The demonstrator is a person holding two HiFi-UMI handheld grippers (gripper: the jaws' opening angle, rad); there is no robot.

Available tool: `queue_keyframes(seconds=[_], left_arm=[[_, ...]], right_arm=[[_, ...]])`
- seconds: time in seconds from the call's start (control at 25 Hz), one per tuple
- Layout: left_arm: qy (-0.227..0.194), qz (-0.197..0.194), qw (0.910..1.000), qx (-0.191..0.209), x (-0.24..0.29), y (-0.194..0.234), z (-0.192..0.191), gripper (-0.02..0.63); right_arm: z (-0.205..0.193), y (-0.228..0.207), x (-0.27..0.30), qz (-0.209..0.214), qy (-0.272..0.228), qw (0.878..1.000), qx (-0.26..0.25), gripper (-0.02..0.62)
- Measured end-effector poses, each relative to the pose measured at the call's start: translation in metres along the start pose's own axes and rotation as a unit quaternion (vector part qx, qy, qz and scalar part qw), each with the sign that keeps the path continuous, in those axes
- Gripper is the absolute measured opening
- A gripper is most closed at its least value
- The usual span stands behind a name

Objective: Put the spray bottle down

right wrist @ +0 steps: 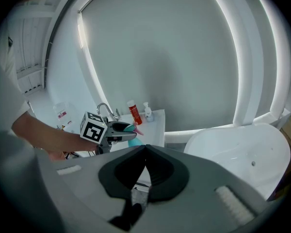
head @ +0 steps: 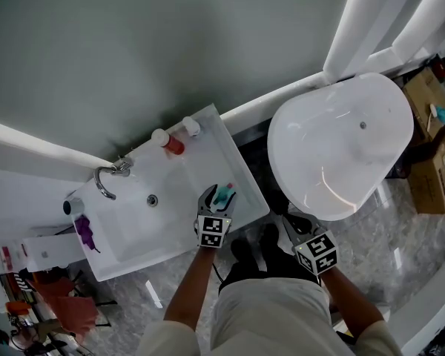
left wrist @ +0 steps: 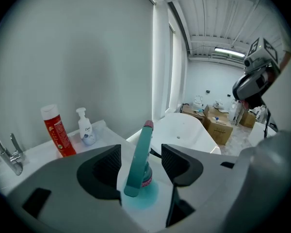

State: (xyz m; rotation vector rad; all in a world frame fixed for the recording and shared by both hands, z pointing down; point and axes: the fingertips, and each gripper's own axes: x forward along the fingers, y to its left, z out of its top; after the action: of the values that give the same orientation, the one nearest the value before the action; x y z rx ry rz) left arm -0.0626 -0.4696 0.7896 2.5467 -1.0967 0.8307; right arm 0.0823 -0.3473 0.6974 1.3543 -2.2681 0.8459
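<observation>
The spray bottle (left wrist: 138, 164), with a teal trigger head and a pink nozzle tip, stands on the right end of the white washbasin counter (head: 241, 184). My left gripper (left wrist: 140, 161) is open around it. Both pads stand clear of the bottle's head, with a gap on each side. From the head view, the bottle (head: 223, 195) shows just ahead of the left gripper (head: 215, 205). My right gripper (right wrist: 145, 152) is shut with nothing in it. It hangs in front of the bathtub, to the right of the washbasin, in the head view (head: 297, 227).
A red bottle (head: 173, 144) and a white pump bottle (head: 191, 127) stand at the counter's back edge. The tap (head: 107, 178) and basin (head: 144, 217) lie to the left. A white bathtub (head: 341, 147) fills the right, with cardboard boxes (head: 430, 165) beyond it.
</observation>
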Motion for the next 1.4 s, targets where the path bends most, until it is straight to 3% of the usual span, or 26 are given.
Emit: queue_keyframes(seconds=[0.4, 0.76, 1.04, 1.4], left_arm=[[-0.007, 0.053, 0.9983, -0.023, -0.044, 0.009, 0.017, 0.25], [-0.038, 0.109, 0.9898, -0.084, -0.109, -0.001, 0.023, 0.244], [-0.035, 0.137, 0.982, -0.125, -0.158, -0.012, 0.006, 0.185], [-0.062, 0.168, 0.9709, -0.159, -0.22, -0.029, -0.012, 0.053]], right_arm=[[0.019, -0.003, 0.005, 0.05, -0.014, 0.998, -0.018, 0.011], [0.041, 0.012, 0.014, 0.105, -0.028, 0.993, -0.043, 0.011], [0.046, 0.034, 0.011, 0.12, -0.048, 0.989, -0.066, 0.011], [0.027, 0.08, -0.006, 0.129, -0.056, 0.986, -0.089, 0.011]])
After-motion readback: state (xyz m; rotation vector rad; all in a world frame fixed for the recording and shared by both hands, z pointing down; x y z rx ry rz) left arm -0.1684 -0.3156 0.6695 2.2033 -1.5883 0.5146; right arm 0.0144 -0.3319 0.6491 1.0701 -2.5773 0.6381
